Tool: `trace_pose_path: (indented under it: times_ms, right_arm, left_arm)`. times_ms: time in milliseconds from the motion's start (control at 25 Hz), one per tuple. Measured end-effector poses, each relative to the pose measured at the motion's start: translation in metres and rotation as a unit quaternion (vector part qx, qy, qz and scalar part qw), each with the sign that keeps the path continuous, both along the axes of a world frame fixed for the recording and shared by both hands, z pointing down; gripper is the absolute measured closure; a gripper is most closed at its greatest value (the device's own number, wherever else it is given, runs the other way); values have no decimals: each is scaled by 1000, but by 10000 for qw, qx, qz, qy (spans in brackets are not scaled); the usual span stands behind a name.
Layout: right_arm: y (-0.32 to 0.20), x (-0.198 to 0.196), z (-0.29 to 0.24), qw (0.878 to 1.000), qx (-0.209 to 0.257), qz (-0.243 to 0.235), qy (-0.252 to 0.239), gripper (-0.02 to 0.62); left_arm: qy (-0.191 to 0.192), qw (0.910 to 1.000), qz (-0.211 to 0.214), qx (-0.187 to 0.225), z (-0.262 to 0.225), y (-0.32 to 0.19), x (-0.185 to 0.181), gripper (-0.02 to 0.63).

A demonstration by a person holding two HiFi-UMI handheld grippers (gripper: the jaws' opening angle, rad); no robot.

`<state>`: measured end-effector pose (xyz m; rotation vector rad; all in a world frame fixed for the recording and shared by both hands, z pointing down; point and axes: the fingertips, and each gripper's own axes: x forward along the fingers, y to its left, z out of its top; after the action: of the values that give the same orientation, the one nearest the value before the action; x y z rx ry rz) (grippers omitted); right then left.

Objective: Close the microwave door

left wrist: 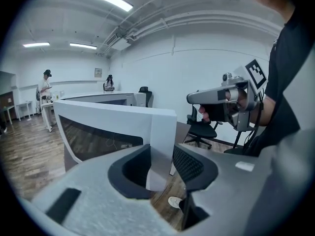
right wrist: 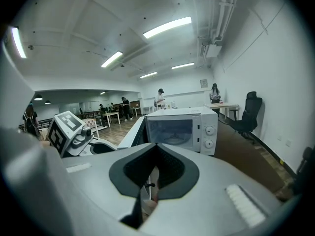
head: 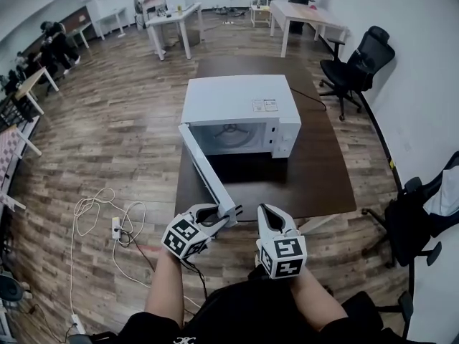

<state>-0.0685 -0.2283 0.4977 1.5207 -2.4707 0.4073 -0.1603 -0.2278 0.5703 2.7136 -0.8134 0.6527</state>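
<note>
Hinged white microwave door with dark window panel (head: 208, 174): stands wide open, swung out from its left-side hinge toward the person, free edge past the near rim of the dark brown table (head: 319, 174). The boxy white microwave oven (head: 240, 106) it belongs to sits mid-table, cavity exposed. Handling, by judgement: door is a stiff, light panel on a hinge, likely to swing easily and latch with a firm last push. Smooth plastic face, so possibly slippery. Best hold is the outer vertical edge, far from the hinge, where leverage is greatest. Left gripper (head: 228, 213) is already there, jaws parted with that edge standing between them. A sliver of floor shows beside one pad, so I read it as not yet clamped. Right gripper (head: 267, 210) hangs just beside it, jaws drawn nearly together, nothing in them. Views differ. The left gripper view alone shows the door's thin end face sitting between the pads, and the window from outside. The right gripper view alone gives the oven front: lit cavity and two round control dials (right wrist: 210, 136) (invisible from the left, behind the door). The head view alone shows the door's full angle, a loose white cable (head: 100, 213) on the wood floor, and a black office chair (head: 355, 59) well beyond.
</note>
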Motion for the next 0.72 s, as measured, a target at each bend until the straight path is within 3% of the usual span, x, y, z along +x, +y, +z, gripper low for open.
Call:
trace_pose_path:
  times_ms: [720]
  right_arm:
    - [-56,60,-11,9991,120,390,-110,586]
  left_arm:
    - [172,9997,-173,-3,-1,-59,76,468]
